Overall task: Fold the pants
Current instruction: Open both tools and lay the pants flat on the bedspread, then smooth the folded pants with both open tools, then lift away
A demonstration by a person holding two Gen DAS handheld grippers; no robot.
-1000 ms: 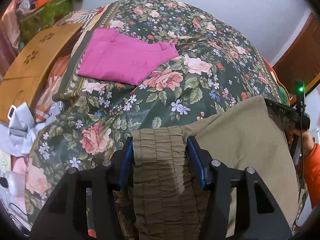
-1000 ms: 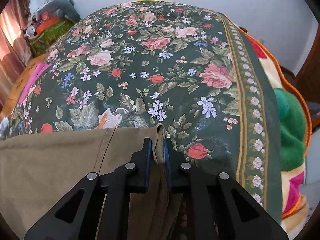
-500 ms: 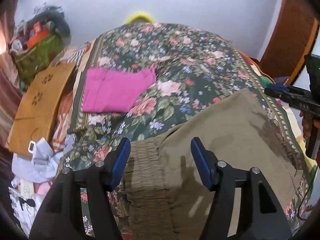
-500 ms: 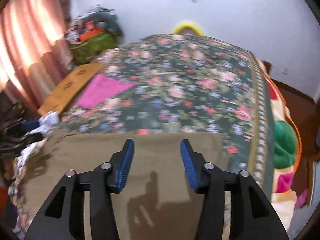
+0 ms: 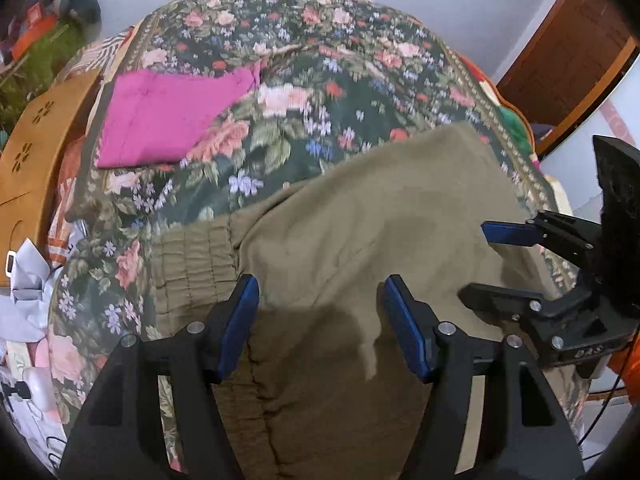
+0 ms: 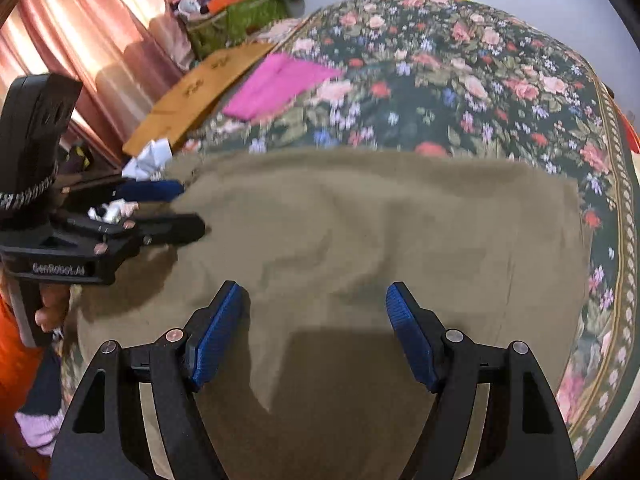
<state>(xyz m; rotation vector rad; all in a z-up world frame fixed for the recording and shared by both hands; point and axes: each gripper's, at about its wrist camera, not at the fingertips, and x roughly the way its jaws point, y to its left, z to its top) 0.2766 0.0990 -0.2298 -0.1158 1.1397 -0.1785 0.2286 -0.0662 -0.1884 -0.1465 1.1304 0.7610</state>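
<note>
Olive-brown pants (image 5: 360, 220) lie folded flat on the floral bedspread (image 5: 320, 60), their gathered elastic waistband (image 5: 192, 256) at the left. My left gripper (image 5: 318, 292) hovers open above them with nothing between its blue pads. In the right wrist view the same pants (image 6: 380, 220) spread as a wide rectangle. My right gripper (image 6: 314, 300) hangs over their near part, its jaws opening, with no cloth pinched. Each gripper shows in the other's view: the right gripper (image 5: 476, 260) at the pants' right edge, the left gripper (image 6: 190, 210) at their left edge.
A folded pink garment (image 5: 168, 120) lies farther back on the bedspread (image 6: 480, 80). A wooden board (image 5: 36, 140) and piled clutter (image 6: 232, 8) sit beside the bed at the left, by a pink curtain (image 6: 80, 40). A brown door (image 5: 568, 48) stands at the right.
Both grippers let go of the pants: the left released the waistband, the right the cloth edge. Both opened wide and pulled back and up, so the pants now lie flat below them.
</note>
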